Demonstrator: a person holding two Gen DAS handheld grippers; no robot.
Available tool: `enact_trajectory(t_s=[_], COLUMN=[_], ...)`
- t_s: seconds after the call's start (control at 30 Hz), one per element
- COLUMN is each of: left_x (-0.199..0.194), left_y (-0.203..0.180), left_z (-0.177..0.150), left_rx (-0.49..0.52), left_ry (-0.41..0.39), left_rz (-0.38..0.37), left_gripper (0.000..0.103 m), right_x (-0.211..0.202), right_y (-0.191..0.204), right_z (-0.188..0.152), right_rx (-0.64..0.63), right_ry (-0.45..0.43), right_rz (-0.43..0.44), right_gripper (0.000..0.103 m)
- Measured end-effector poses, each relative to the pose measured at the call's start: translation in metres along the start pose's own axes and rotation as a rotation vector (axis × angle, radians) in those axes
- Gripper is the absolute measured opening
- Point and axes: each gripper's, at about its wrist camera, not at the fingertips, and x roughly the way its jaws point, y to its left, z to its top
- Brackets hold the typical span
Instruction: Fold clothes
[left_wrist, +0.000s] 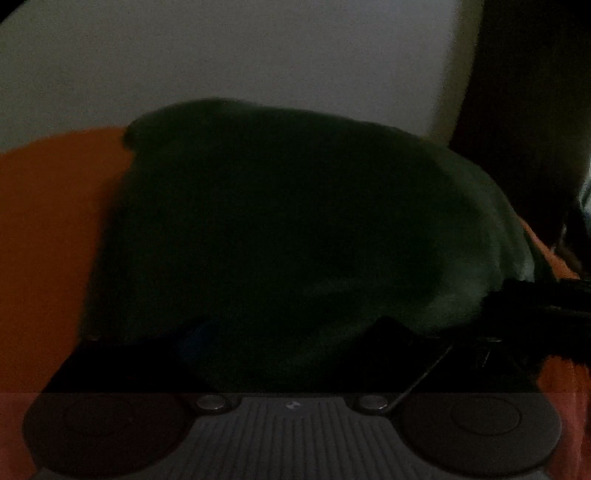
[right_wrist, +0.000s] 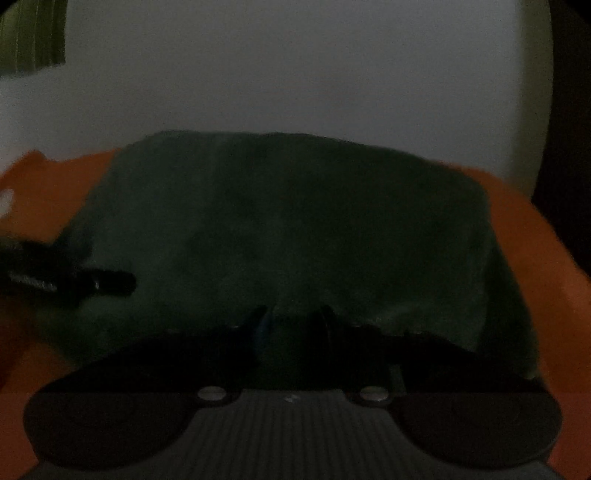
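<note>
A pale wall (right_wrist: 295, 74) is seen behind everything in both views, with a strip of green striped curtain (right_wrist: 29, 37) at the upper left of the right wrist view. A dark upright shape (left_wrist: 524, 110), too dim to be identified, is seen at the right of the left wrist view.

Below the wall, an orange surface (left_wrist: 48, 229) is spread across both views; whether it is a bed, a sofa or a covered worktop cannot be told.

The dark green garment (right_wrist: 288, 229) is laid on this orange surface and fills the middle of both views. In the right wrist view it appears as a broad, roughly rectangular slab, with orange showing past its left and right edges. In the left wrist view the dark green garment (left_wrist: 295, 221) is seen bulging, its right edge rounded and folded over.

The right claw (right_wrist: 290, 317) is seen at the near edge of the garment, its two dark fingers (right_wrist: 255, 321) close together with cloth gathered between them; it appears clenched on the garment. In the left wrist view it is seen as a blurred black shape (left_wrist: 535, 295) at the garment's right edge.

The left claw (left_wrist: 291, 350) is buried in shadow under the near edge of the garment; whether it is clenched or released cannot be told. In the right wrist view it is seen as a blurred black shape (right_wrist: 74, 280) against the garment's left edge.
</note>
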Motion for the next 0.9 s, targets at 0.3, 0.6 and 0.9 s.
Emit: enact_trajectory(t_s=[0.3, 0.6, 0.9], left_x=[-0.004, 0.139, 0.154], left_y=[-0.040, -0.016, -0.008], left_z=[0.115, 0.133, 0.132], left_rx=[0.030, -0.075, -0.008], left_ry=[-0.194, -0.183, -0.173], left_rz=[0.019, 0.205, 0.222], left_gripper=[0.098, 0.103, 0.103], right_x=[0.026, 0.158, 0.145], right_y=[-0.041, -0.055, -0.062], right_z=[0.108, 0.122, 0.107], right_rx=[0.167, 0.293, 0.226], right_ry=[-0.167, -0.158, -0.115], right_rz=[-0.068, -0.163, -0.144], right_gripper=[0.040, 0.054, 0.053])
